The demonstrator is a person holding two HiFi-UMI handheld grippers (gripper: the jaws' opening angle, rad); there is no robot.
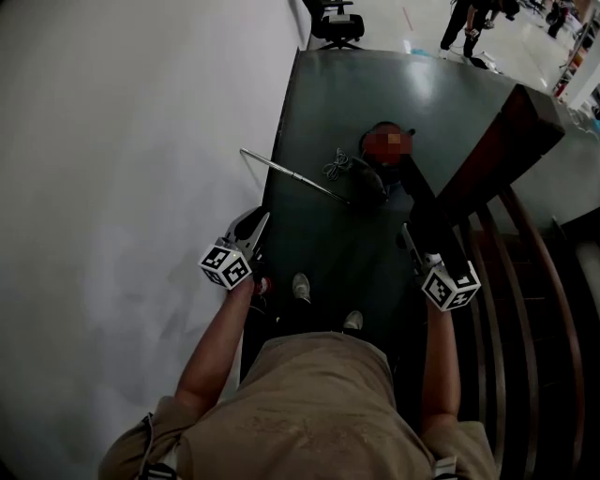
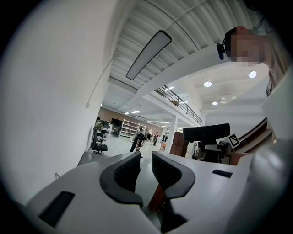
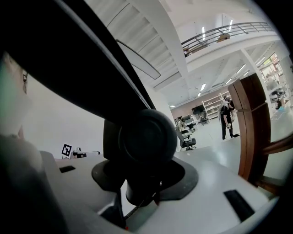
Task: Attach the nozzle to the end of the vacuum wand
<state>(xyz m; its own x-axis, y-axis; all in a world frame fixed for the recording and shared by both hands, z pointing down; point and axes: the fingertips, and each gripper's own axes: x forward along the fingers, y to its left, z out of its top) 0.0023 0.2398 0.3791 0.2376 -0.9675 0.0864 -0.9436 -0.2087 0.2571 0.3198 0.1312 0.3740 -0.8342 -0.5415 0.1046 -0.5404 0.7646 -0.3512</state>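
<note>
Left gripper [image 2: 145,160] jaws pressed together, nothing between; right gripper [image 3: 144,155] jaws pinching long black tube [image 3: 146,139], extending past tips.

Items counted: two tongs, namely the left tongs [image 1: 255,221] and the right tongs [image 1: 411,234]; one silver rod [image 1: 291,175]; one black tube [image 3: 146,137]; one coiled cable [image 1: 337,167]; two shoes [image 1: 300,286]; one office chair [image 1: 337,23]; one wooden rail [image 1: 506,141].
</note>
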